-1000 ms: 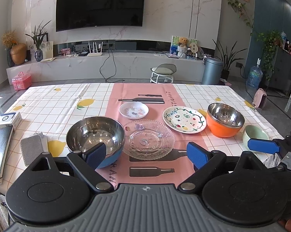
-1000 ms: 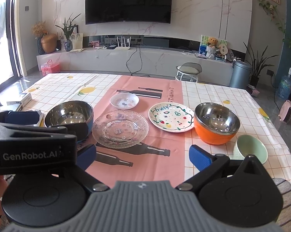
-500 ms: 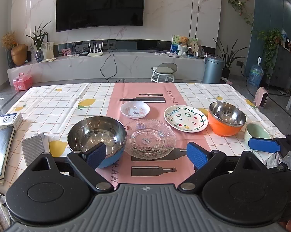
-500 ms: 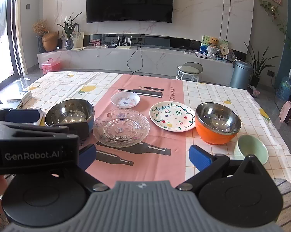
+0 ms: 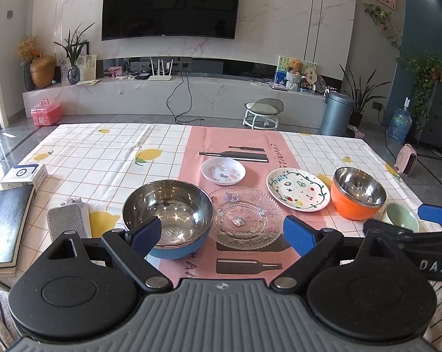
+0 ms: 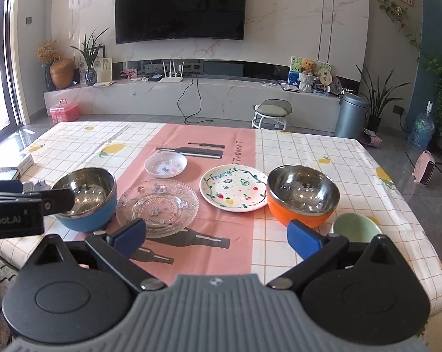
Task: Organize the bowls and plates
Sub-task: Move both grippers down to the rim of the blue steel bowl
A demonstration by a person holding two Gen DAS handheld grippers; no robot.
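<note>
Right gripper point(image 6: 216, 236) nearer table point(image 6: 308, 158), agape.

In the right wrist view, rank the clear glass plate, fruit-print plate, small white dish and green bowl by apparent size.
1. clear glass plate
2. fruit-print plate, somewhat smaller, though it sits farther back
3. small white dish and green bowl: unsure, bowl partly hidden

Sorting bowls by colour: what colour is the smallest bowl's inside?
Pale green bowl; the right wrist view shows it best.

right gripper point(image 6: 216, 233) spread wide, holding nothing, above the near table edge; orange bowl point(image 6: 303, 196) just beyond its right finger, green bowl point(image 6: 356, 228) beside it, fruity plate point(image 6: 234, 187) left, touching the orange bowl
</note>
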